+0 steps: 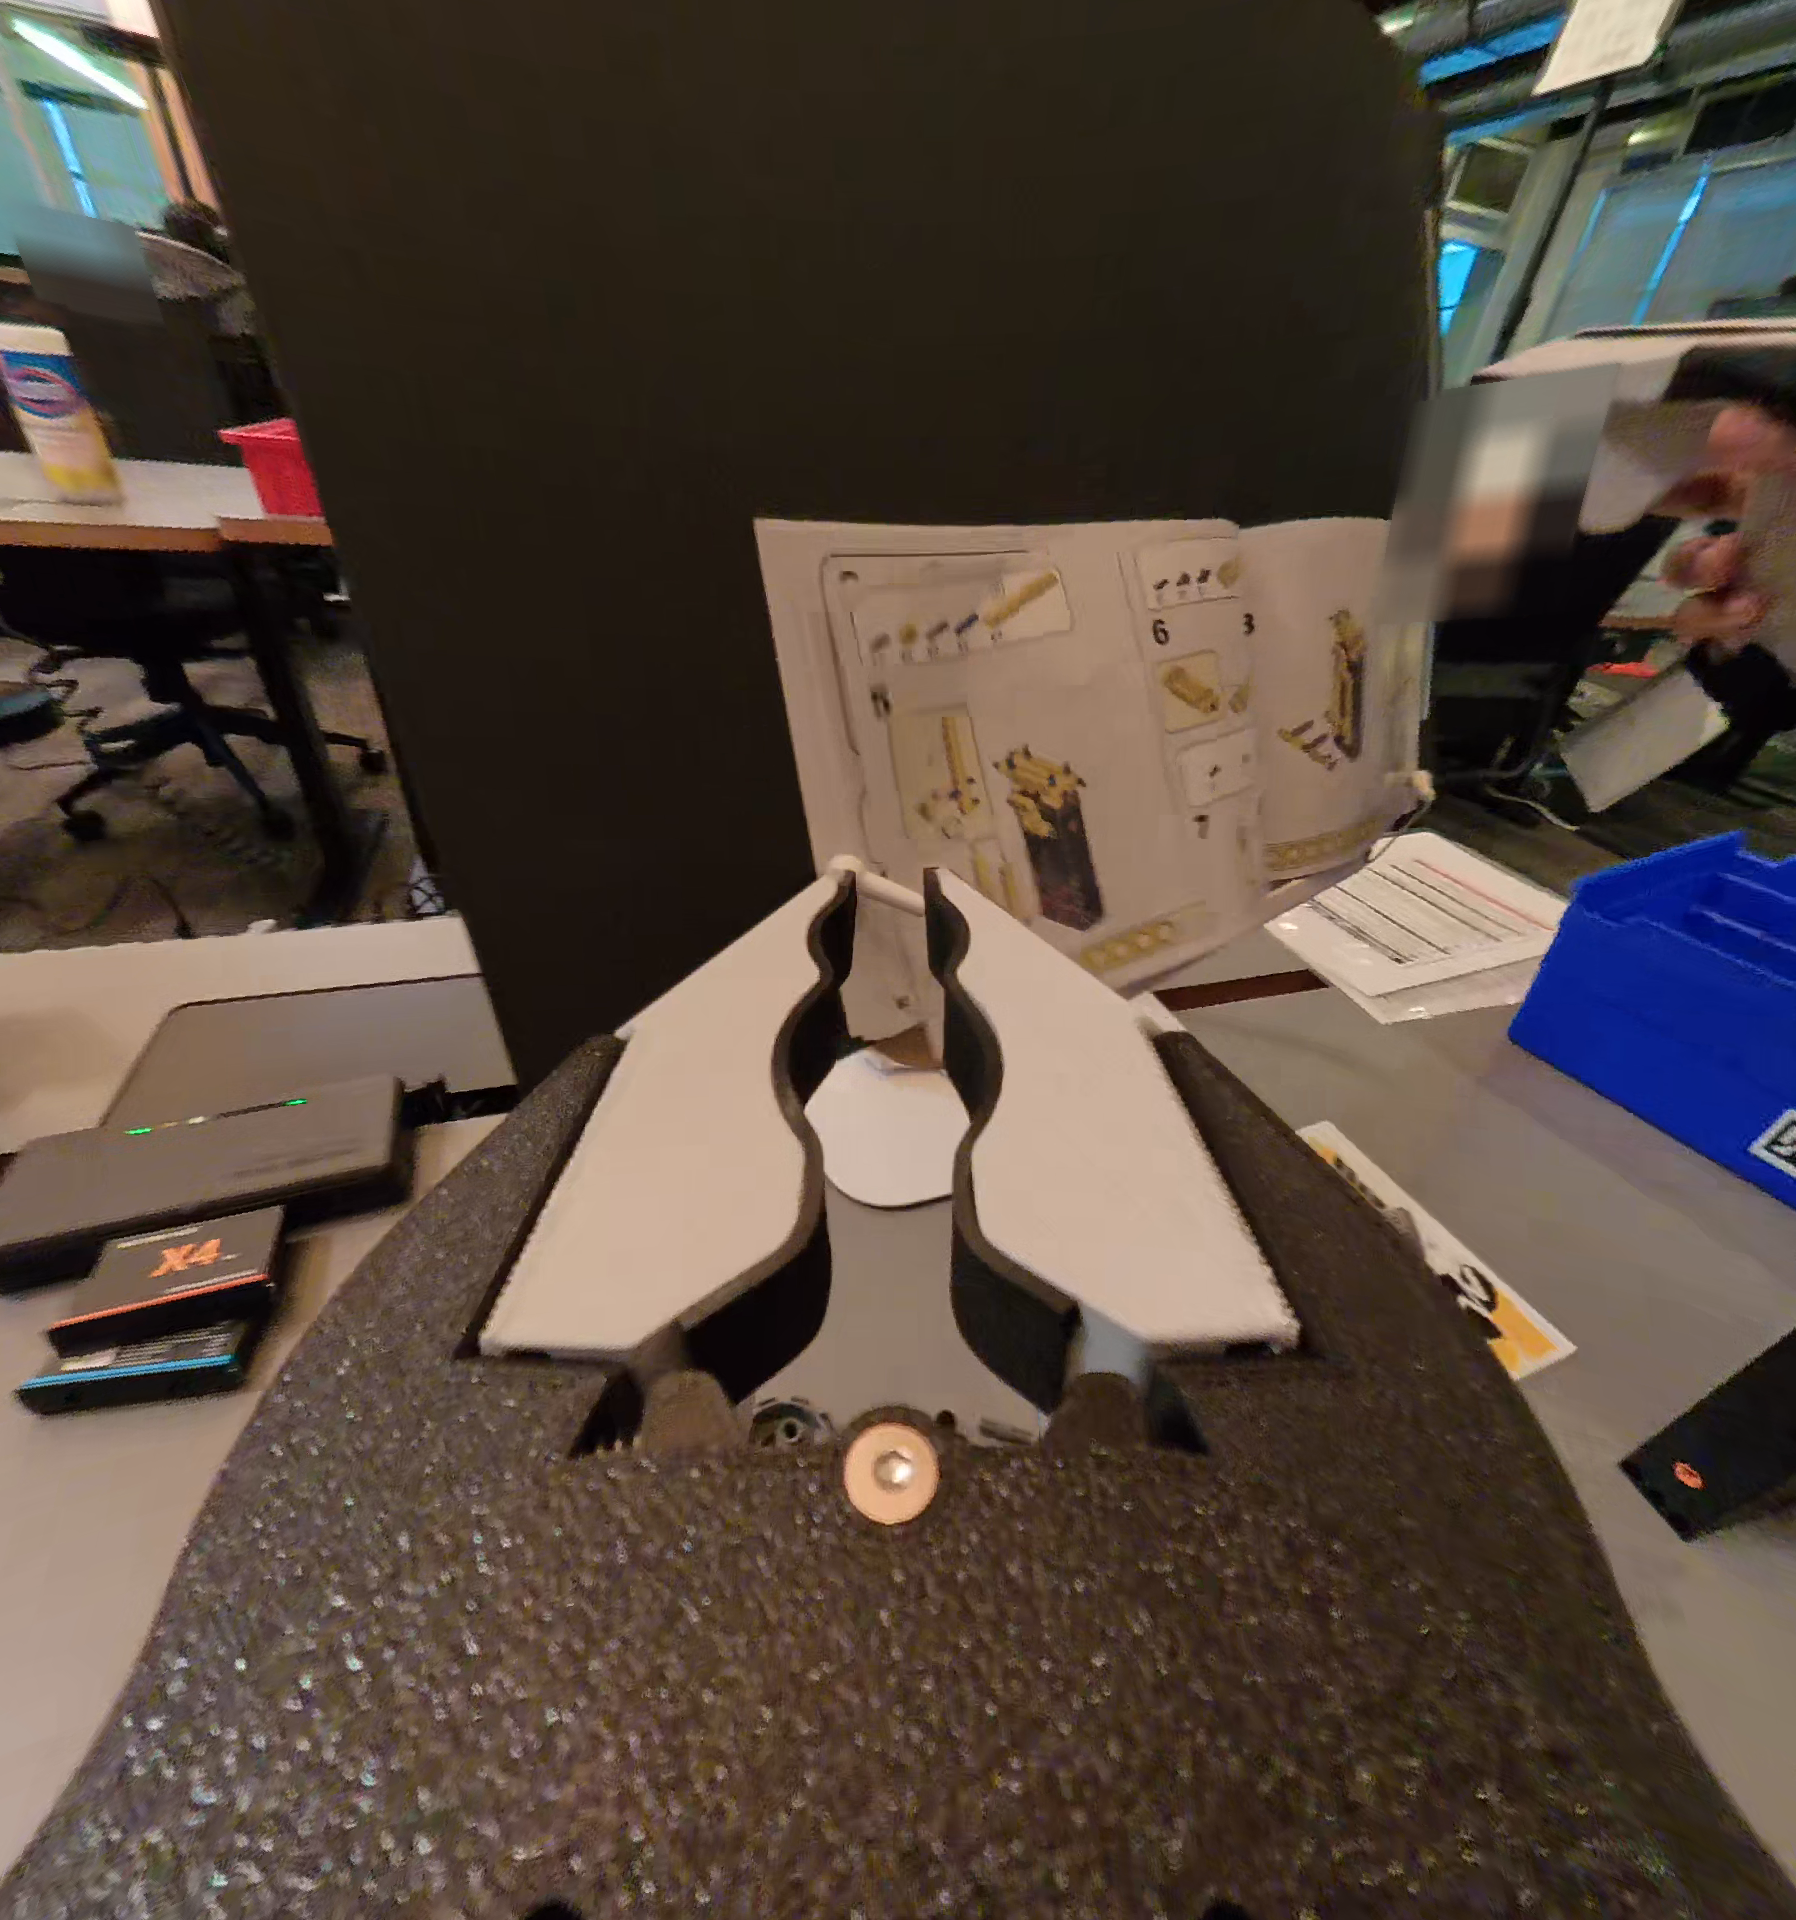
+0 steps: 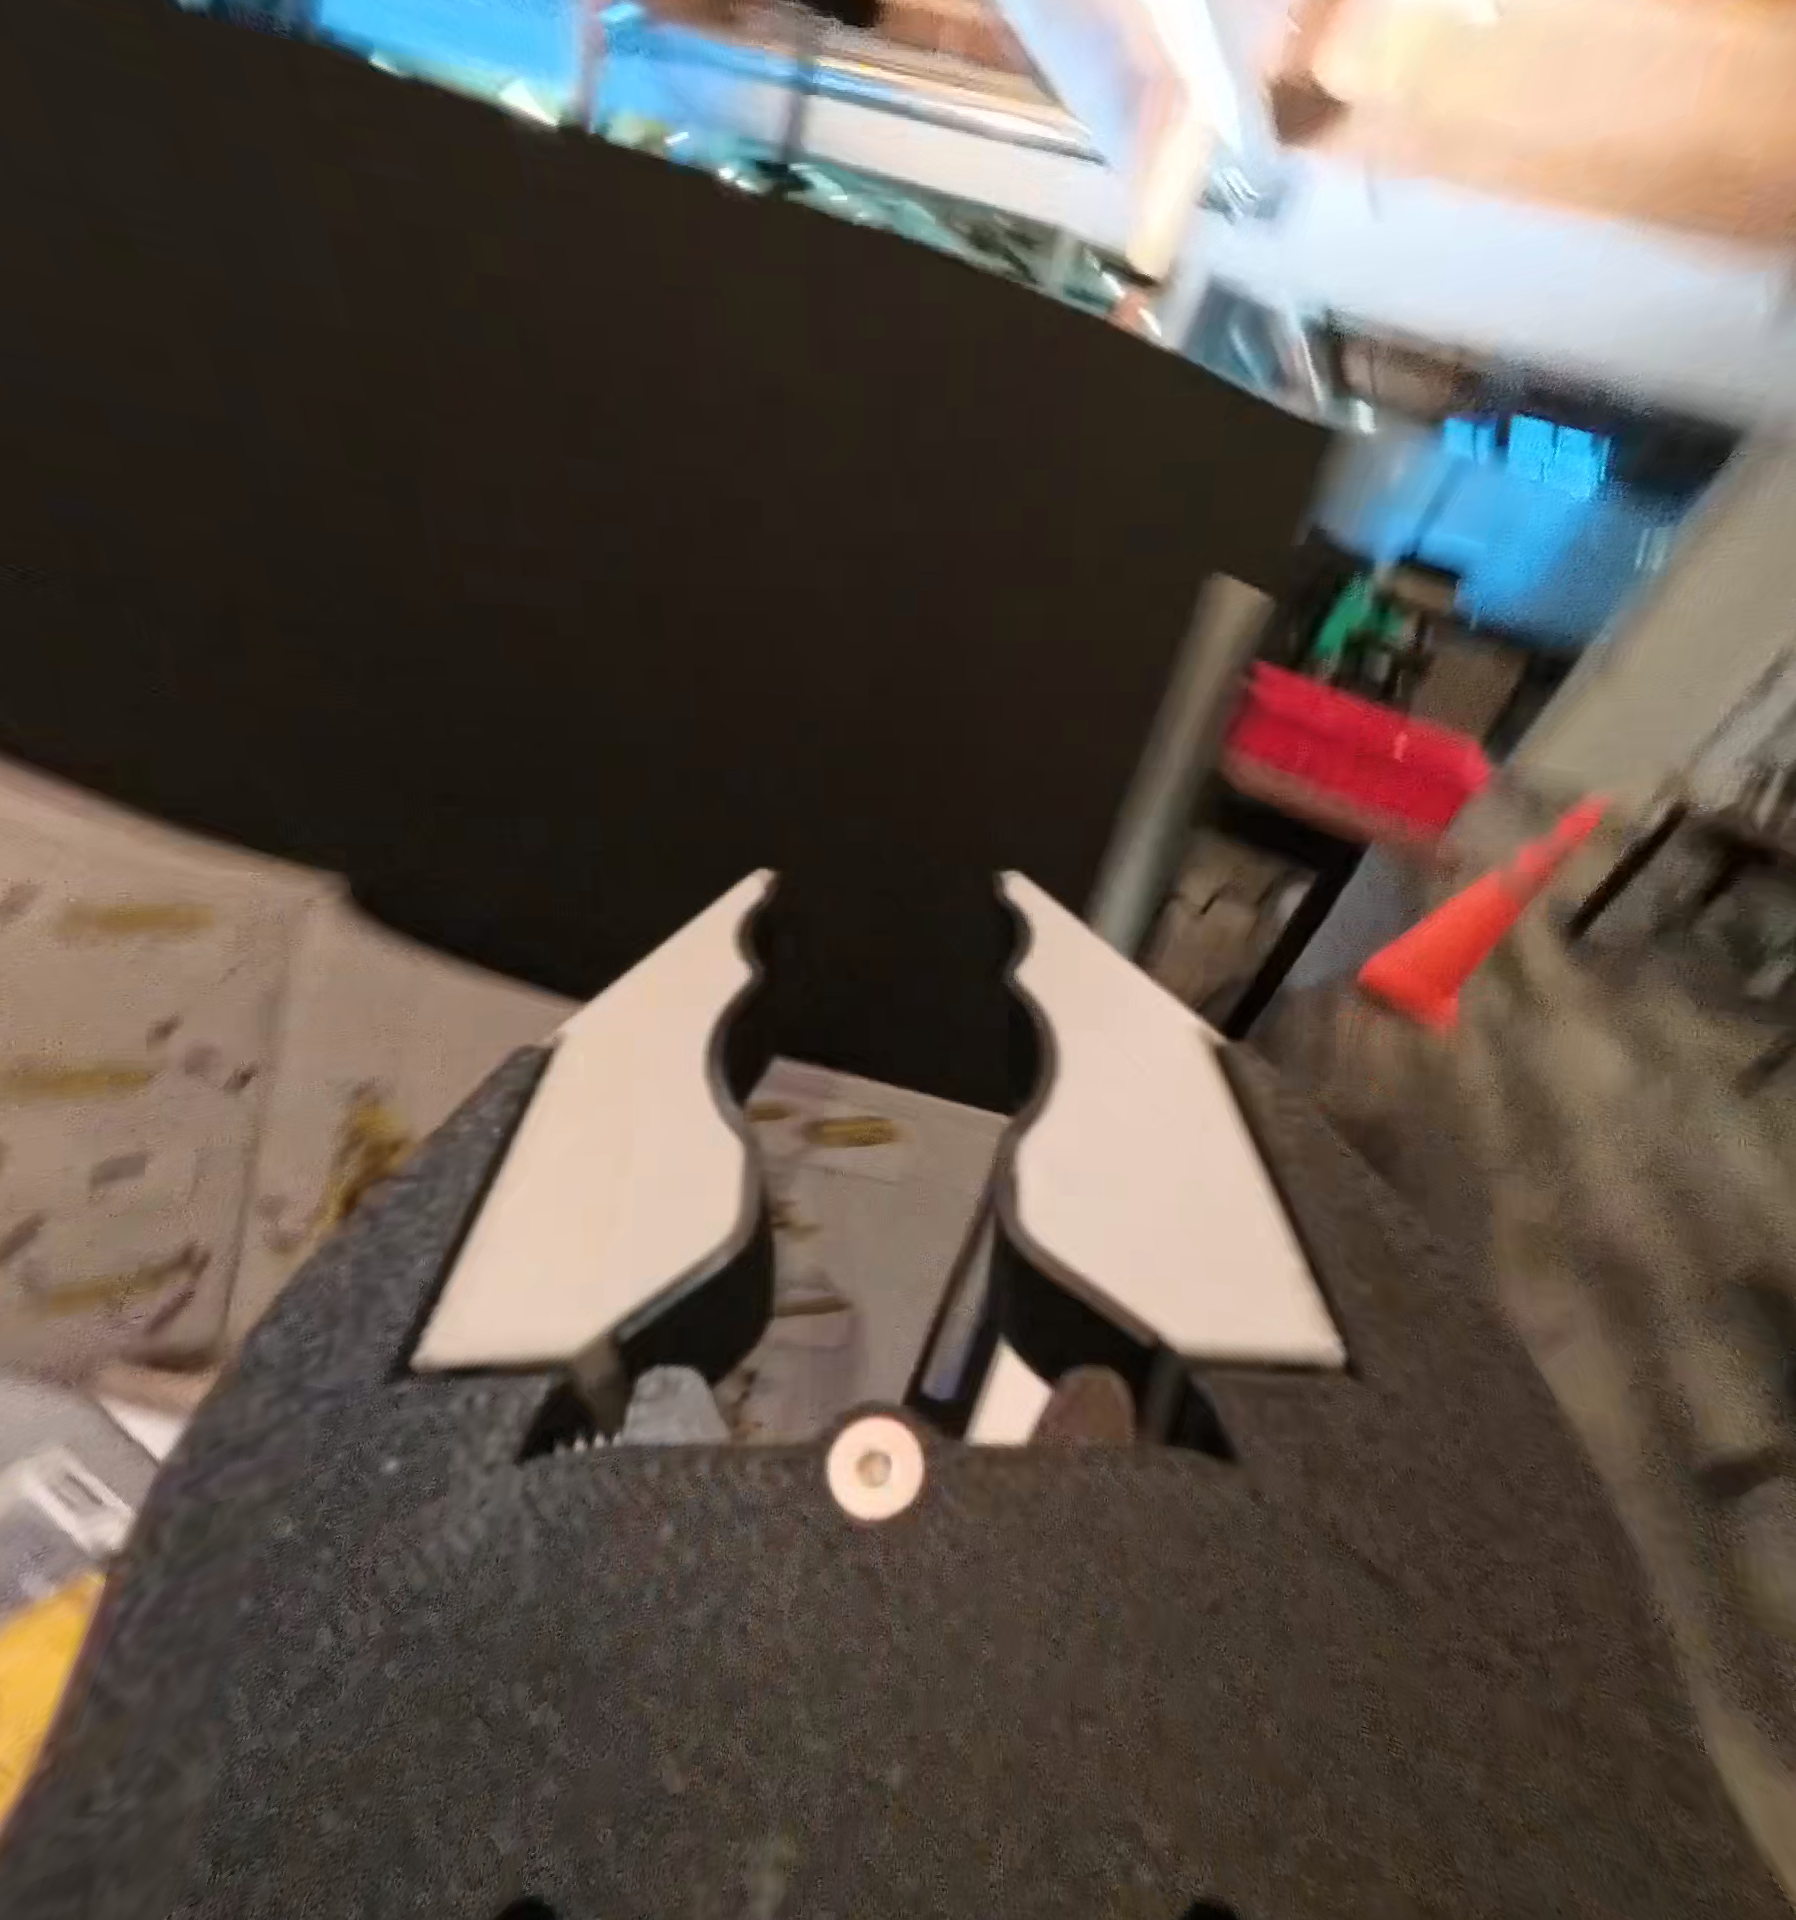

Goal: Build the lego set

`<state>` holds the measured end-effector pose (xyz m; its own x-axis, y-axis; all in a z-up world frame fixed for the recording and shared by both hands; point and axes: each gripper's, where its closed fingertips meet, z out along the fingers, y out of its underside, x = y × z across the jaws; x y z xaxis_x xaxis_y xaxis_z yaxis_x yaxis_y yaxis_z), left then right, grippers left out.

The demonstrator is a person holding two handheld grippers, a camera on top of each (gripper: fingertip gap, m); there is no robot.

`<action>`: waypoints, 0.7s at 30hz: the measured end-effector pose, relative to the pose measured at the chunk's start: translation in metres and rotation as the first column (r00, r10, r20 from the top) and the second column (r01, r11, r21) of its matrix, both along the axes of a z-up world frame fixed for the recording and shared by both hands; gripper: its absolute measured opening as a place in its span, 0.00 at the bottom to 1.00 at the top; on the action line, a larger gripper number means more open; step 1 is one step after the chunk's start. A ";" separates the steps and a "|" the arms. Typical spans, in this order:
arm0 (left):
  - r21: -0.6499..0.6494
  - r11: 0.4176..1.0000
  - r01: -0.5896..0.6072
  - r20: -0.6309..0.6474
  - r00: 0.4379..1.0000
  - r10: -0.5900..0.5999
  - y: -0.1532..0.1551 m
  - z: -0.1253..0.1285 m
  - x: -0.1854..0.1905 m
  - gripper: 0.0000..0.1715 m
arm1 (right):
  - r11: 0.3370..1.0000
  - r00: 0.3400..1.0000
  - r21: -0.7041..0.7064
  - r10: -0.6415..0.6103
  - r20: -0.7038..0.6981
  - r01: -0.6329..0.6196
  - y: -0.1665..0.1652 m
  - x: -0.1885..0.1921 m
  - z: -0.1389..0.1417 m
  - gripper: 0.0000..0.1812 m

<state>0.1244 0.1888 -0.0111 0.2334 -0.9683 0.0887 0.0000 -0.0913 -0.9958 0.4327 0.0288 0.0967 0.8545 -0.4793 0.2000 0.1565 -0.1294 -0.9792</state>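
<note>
We note the left gripper [image 1: 889,883] with jaws a narrow gap apart, nothing clamped; its tips sit just in front of the white stand [image 1: 878,1138] propping an open instruction booklet [image 1: 1060,727] against the black backboard [image 1: 769,364]. A blue bin [image 1: 1694,997] stands on the grey surface [image 1: 1496,1143] to the right; we cannot tell its contents. Black devices [image 1: 187,1174] lie left. Right gripper [image 2: 886,888]: jaws apart, empty, raised before the backboard; view blurred, orange cone [image 2: 1476,914] beyond
</note>
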 end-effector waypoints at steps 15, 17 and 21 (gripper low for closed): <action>0.035 0.994 0.102 -0.136 0.986 -0.097 -0.035 -0.023 0.023 0.07 | 0.869 0.653 0.308 0.495 -0.573 -0.388 0.010 0.028 -0.042 0.24; 0.029 0.995 0.095 -0.138 0.986 -0.090 -0.032 -0.026 0.022 0.07 | 0.860 0.644 0.315 0.510 -0.570 -0.403 0.001 0.022 -0.040 0.20; 0.003 0.996 0.091 -0.149 0.985 -0.089 -0.026 -0.030 0.024 0.07 | 0.847 0.632 0.293 0.527 -0.568 -0.443 -0.020 -0.003 -0.041 0.15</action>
